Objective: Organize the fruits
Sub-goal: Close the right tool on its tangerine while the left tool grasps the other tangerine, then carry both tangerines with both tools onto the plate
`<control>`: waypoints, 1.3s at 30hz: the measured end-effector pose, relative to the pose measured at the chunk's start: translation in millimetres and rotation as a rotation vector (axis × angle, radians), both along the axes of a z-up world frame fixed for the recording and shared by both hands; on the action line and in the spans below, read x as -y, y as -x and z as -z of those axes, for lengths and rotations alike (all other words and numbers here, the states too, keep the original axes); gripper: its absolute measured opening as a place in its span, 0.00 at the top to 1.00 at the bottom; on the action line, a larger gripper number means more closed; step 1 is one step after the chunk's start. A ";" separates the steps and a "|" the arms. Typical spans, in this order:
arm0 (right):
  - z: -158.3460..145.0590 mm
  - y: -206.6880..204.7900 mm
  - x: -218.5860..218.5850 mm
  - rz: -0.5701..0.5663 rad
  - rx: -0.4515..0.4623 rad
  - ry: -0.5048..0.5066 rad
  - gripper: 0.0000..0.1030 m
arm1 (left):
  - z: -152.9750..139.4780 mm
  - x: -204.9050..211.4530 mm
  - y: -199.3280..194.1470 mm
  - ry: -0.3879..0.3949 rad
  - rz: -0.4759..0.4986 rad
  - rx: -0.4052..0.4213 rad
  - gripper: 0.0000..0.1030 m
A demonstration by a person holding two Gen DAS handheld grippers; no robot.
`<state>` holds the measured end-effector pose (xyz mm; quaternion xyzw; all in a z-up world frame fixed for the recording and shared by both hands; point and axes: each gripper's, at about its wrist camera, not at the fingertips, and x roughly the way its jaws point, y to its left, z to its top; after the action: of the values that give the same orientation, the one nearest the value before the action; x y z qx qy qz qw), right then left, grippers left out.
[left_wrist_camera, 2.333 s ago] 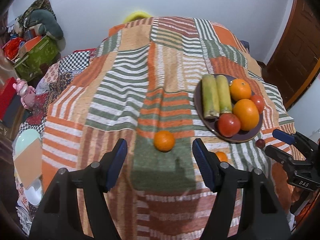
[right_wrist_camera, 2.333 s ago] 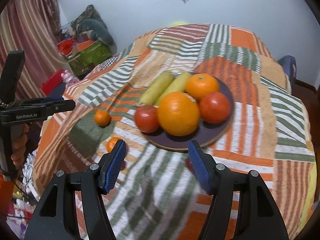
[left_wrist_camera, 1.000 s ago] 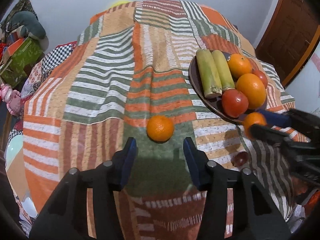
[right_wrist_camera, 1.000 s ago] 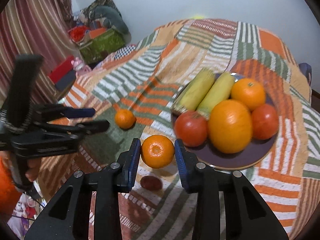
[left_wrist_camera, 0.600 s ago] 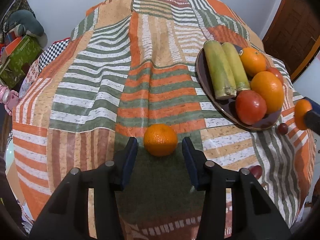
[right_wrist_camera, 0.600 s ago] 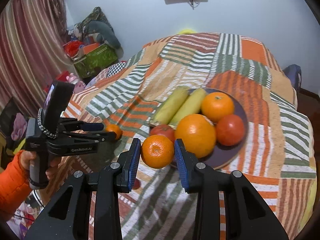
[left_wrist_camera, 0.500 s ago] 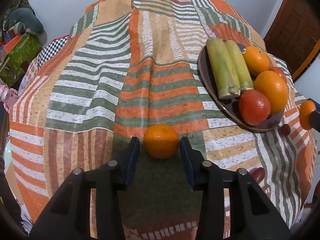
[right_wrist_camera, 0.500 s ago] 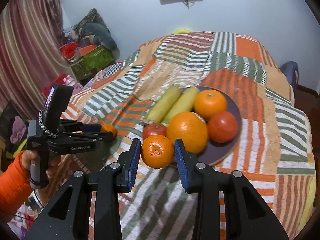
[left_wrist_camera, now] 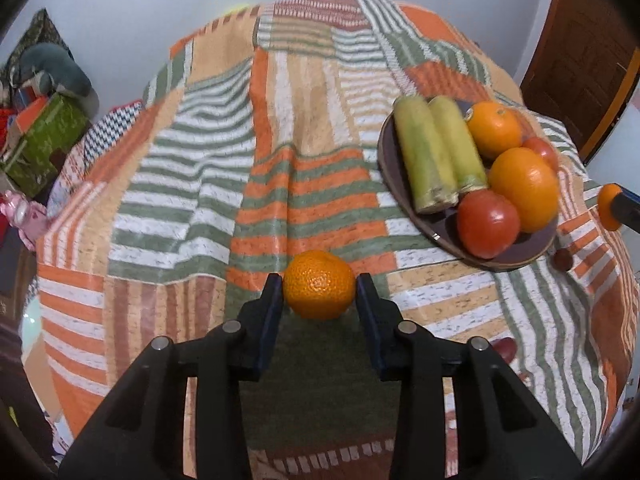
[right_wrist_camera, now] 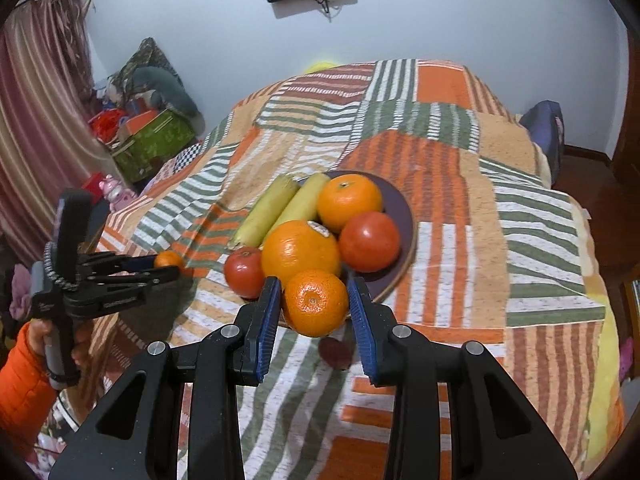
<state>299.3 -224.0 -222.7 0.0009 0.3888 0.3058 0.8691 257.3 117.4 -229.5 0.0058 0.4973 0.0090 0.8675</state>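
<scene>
Gripping a mandarin (left_wrist_camera: pixel 319 285) on the striped cloth (left_wrist_camera: pixel 256 184), my left claw (left_wrist_camera: pixel 320 290) has just been closing, pads touching it. My right claw (right_wrist_camera: pixel 314 300) holds a second mandarin (right_wrist_camera: pixel 316 303) above the plate (right_wrist_camera: pixel 402 216) rim.

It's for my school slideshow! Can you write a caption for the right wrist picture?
Right hand-held gripper carries a mandarin toward the plate of oranges, tomatoes and corn.

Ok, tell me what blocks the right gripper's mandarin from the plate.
Fruit crowds the plate's near side: the large orange and a tomato sit just beyond the held mandarin. Bare plate shows only along the right rim.
</scene>
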 end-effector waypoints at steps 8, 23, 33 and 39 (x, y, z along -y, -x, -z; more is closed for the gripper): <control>-9.7 -1.0 13.4 0.025 0.026 -0.020 0.69 | -35.3 16.2 9.1 0.016 0.030 0.074 0.64; -22.6 -19.1 31.7 0.050 0.082 -0.032 0.69 | -72.1 49.2 -2.7 0.053 0.075 0.158 0.64; -26.3 -33.1 17.9 0.009 0.107 -0.020 0.69 | -73.1 60.5 -22.3 0.078 0.085 0.168 0.64; -24.0 -41.6 1.1 -0.027 0.125 -0.006 0.69 | -64.5 65.9 -40.4 0.099 0.091 0.147 0.64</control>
<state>340.9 -225.0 -198.7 -0.0208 0.3330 0.3180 0.8874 297.7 51.5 -165.1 -0.0150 0.4312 -0.0544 0.9005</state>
